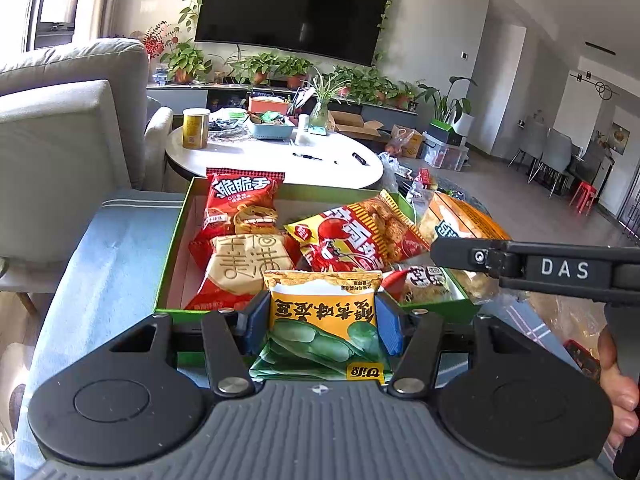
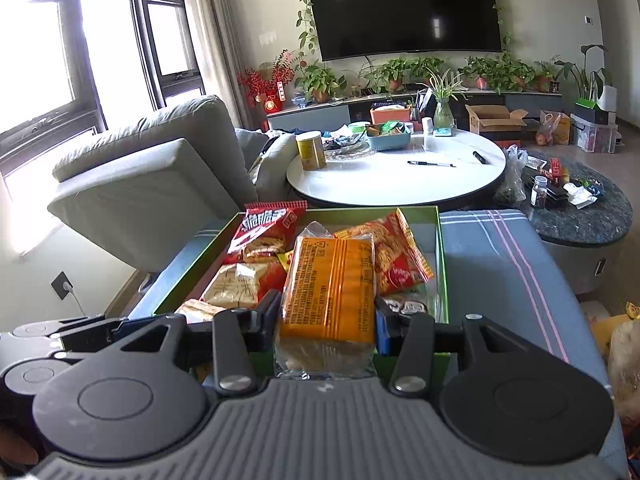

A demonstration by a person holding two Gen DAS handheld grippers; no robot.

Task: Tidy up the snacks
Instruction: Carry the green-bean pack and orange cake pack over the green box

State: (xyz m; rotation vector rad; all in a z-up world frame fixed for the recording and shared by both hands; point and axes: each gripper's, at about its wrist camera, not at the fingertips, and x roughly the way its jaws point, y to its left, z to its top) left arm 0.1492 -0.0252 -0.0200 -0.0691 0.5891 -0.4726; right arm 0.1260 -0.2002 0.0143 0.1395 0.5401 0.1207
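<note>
A green-rimmed box sits on a blue-grey cushion and holds several snack packets. My left gripper is shut on a yellow-and-green bean snack packet at the box's near edge. My right gripper is shut on an orange cracker packet over the near right part of the box. The right gripper also shows in the left wrist view, with the orange packet in it. Red packets and a red-and-yellow packet lie in the box.
A grey sofa stands to the left. A round white table with a yellow can, a tray and pens is behind the box. A dark low table is at right. More snack bags lie right of the box.
</note>
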